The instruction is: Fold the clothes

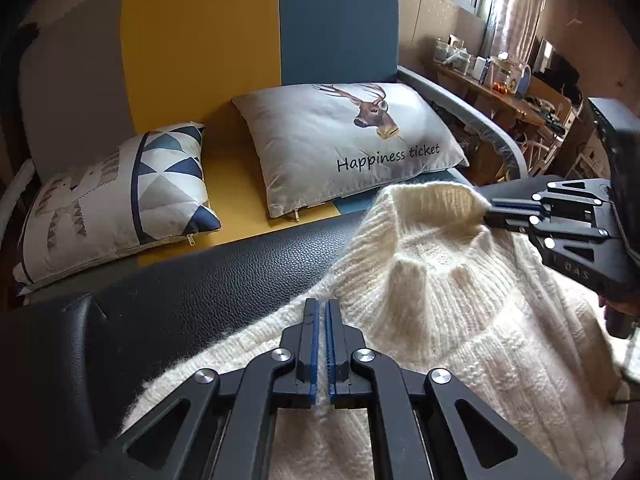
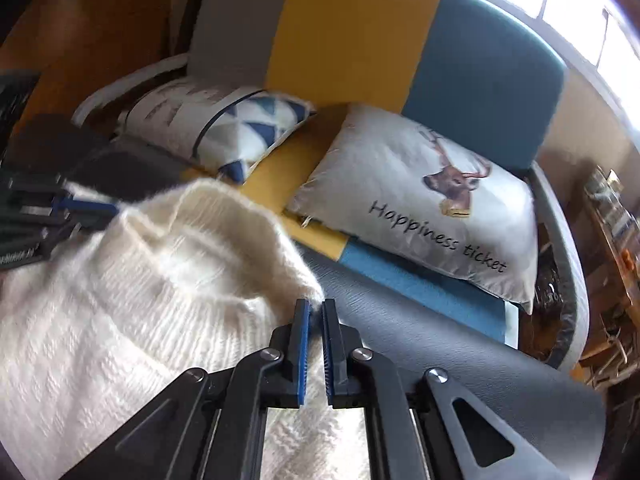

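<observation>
While both of my hands reach over the dark leather surface (image 1: 192, 280), a white knitted sweater (image 1: 460, 320) lies spread across it, its ribbed collar bunched up and lifted toward the sofa (image 1: 200, 40) behind.

My left hand-held gripper (image 1: 322, 305) has its blue-padded fingers pressed nearly together, with only a thin slit between them. It sits over the sweater's edge near the shoulder, and fuzzy knit shows low down between the pads, but I cannot tell for sure that the fabric is pinched there.

My right hand-held gripper (image 1: 489, 212) comes in from the right side of the left wrist view, its fingers closed on the raised edge of the collar. In its own view the right hand-held gripper (image 2: 316, 305) has white fluff caught between the tips, with the collar rising to the left of it.

Two cushions rest on the sofa seat beyond the surface: a grey one with a deer head and the words "Happiness ticket" (image 1: 352, 144), and a smaller one with blue and white triangles (image 1: 120, 200). A cluttered wooden shelf (image 1: 492, 92) stands under the window at the far right.
</observation>
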Available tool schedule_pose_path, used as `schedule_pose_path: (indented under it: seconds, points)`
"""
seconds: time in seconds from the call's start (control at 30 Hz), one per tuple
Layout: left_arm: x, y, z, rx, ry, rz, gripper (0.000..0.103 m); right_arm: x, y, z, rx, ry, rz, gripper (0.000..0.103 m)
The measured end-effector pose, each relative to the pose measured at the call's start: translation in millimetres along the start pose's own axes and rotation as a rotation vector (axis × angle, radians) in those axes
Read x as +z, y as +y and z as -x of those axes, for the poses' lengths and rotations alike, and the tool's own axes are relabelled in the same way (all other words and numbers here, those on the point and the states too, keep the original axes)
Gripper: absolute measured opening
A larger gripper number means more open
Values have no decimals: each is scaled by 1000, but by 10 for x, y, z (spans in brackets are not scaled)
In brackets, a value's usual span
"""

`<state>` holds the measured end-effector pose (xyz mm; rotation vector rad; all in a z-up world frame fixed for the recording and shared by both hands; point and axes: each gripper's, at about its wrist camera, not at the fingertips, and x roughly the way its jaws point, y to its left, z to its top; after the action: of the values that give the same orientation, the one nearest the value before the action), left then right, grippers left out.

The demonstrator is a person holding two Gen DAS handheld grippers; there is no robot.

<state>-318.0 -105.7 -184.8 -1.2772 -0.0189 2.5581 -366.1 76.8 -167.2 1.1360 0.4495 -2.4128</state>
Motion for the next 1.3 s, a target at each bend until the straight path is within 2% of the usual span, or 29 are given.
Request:
schedule_pose_path:
  seconds: [0.07,0.17,0.2,0.3,0.33,0.4,0.43,0.53,0.6,0.67,0.8,0.87,0.97,1.03,1.13,1.2,1.3]
  points:
    - [-21,110,-2,-49,6,80,0,31,-310,-131,8,21,-163,2]
    - [-22,405,-54,-167,34,299,0,-91,-475,-317,31,46,-238,0]
    - [-2,445,-65,-168,37,322,0,-100,-478,-306,32,40,-244,0]
    - [95,412,-86,-120,38,303,0,-56,-409,-277,8,46,-208,3]
    - [128,388,-95,-101,39,292,1,-42,-393,-257,10,54,-203,8]
    - [174,368,-134,-75,55,295,1,-44,-335,-135,49,46,-206,16]
    - [194,366,-144,-67,63,303,1,-54,-247,-37,57,22,-172,16]
    - [169,396,55,-129,19,367,1,-106,88,206,105,-14,-4,22]
    - [111,384,263,-146,-1,381,1,-206,282,214,84,27,91,22]
    - [-7,344,480,-164,-4,393,1,-329,355,111,30,113,112,22]
    - [-514,394,1082,-202,-39,447,1,-518,217,428,71,87,-55,22]
    - [-885,463,1423,-208,-68,494,1,-684,202,785,133,29,-113,22]
    - [-1554,565,1813,-227,-62,600,1,-1098,189,1307,224,-6,-216,22]
    - [-2016,569,1966,-277,-36,684,1,-1454,151,1578,281,-7,-304,23]
    - [-2570,423,2091,-319,6,731,1,-2052,68,1892,362,28,-500,26]
    - [-2802,300,2116,-352,26,758,1,-2390,72,2069,435,43,-615,26]
    - [-2997,71,2134,-449,41,785,1,-2671,216,2335,483,41,-659,27]
